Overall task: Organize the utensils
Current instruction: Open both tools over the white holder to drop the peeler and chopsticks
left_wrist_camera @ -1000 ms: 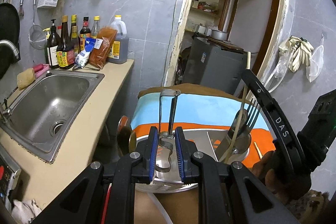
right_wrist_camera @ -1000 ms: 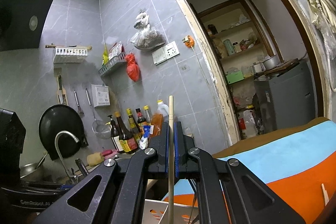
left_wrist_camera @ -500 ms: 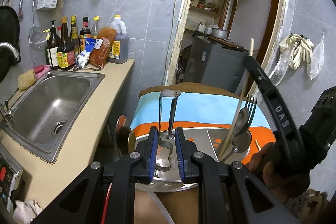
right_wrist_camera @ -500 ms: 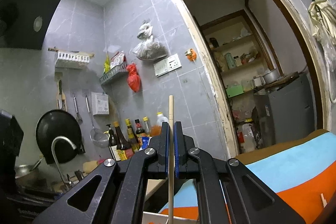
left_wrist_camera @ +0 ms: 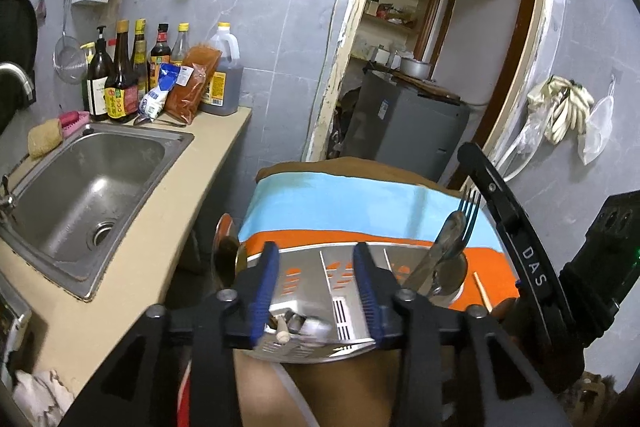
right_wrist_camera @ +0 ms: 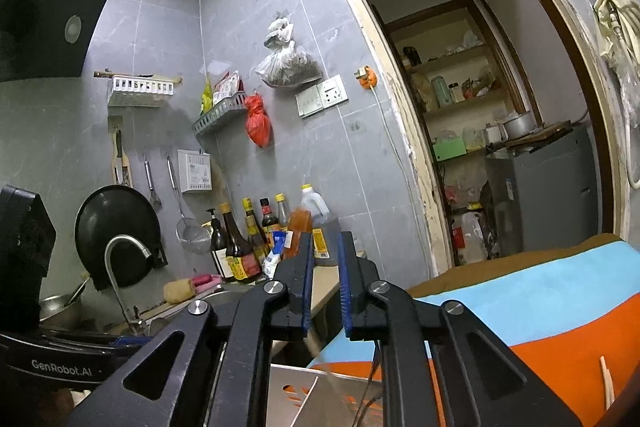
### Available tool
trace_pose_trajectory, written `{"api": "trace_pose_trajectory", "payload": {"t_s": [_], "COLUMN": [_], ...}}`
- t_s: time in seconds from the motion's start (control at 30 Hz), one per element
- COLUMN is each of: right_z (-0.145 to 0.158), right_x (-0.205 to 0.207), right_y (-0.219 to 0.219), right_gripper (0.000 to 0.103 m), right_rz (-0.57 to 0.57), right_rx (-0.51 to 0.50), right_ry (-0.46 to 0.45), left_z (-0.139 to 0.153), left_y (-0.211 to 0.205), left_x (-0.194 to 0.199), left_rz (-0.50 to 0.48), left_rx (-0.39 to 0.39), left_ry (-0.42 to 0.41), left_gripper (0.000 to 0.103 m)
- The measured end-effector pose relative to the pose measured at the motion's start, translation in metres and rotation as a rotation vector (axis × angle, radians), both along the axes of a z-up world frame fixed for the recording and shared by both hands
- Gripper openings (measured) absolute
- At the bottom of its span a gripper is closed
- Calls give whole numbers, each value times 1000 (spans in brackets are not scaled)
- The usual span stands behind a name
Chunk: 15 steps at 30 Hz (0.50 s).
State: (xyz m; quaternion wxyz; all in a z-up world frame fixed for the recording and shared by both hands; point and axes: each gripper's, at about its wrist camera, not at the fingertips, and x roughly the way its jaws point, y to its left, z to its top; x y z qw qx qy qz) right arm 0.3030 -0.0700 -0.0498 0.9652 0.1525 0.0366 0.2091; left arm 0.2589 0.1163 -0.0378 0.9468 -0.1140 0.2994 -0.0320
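In the left wrist view, the left gripper [left_wrist_camera: 315,285] hangs with its 2 blue-padded jaws spread apart and nothing pressed between them; they have just been opening. Directly beyond them stands the perforated stainless-steel utensil holder [left_wrist_camera: 340,283], divided by upright metal partitions and resting on a table covered with a brown, light-blue and orange striped cloth [left_wrist_camera: 344,203]. In the holder's near left compartment lie several blurred handle ends [left_wrist_camera: 294,325], too smeared to name. Its right-hand compartment holds a dark-tined fork [left_wrist_camera: 469,213] and a steel spoon [left_wrist_camera: 447,235], both leaning to the right, handles down. A pale wooden chopstick [left_wrist_camera: 482,293] lies on the orange stripe just right of the holder. The black body of the right gripper [left_wrist_camera: 516,251] crosses the right edge. To the left sits a stainless-steel sink [left_wrist_camera: 72,195] set in a beige countertop [left_wrist_camera: 160,239], with dark sauce bottles [left_wrist_camera: 120,75] lined up against the grey tiled wall. In the right wrist view, the right gripper [right_wrist_camera: 325,289] points about level toward that wall, its jaws parted by a narrow gap with nothing clamped; they have just been opening. A blurred pale stick [right_wrist_camera: 320,351] shows below the jaws, above the holder, whose top edge sits at the bottom of the frame. A 2nd chopstick [right_wrist_camera: 607,383] lies on the cloth at the right.
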Motion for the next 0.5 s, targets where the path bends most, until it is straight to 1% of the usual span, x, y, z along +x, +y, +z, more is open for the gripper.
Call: {"api": "trace_pose_trajectory", "payload": {"t_s": [0.03,0.1,0.13,0.17,0.23,0.3,0.37,0.47,0.5], "right_z": [1,4,7,9,15,20,25,32,34], "right_x": [-1,-5,-8,-10,-15,-17,-21,-29,-32], "right_y": [-1,-5,-8,-10,-18,-25,-33,-45,-50], "right_gripper": [13,20,21,23,29,40,44,59,61], "right_rz": [0,-2,-6,-9,-23,-36,-47,-72,-78], "right_rx": [-2,-11,-13,-13,-22,-34,-47,-85,-95], "right_ry": [7,11,10,10,18,39,57,85,94], "left_z": [1,3,4,6,10,14,18,25,26], "left_y": [0,-2,-2,-2,-4,-5,-6,-12,-14], "left_x": [-1,-1,-2,-3,-4,-5,-8,-12,-12], "left_rz": [1,1,1,0,4,8,10,11,9], "left_rx": [-2,0,1,0,0,-6,-17,-15,-11], "left_ry": [-3,-8,-13,-18,-28,-42,-61,-92,-99], "left_gripper": [39,41,42,44,50,56,61,70,75]}}
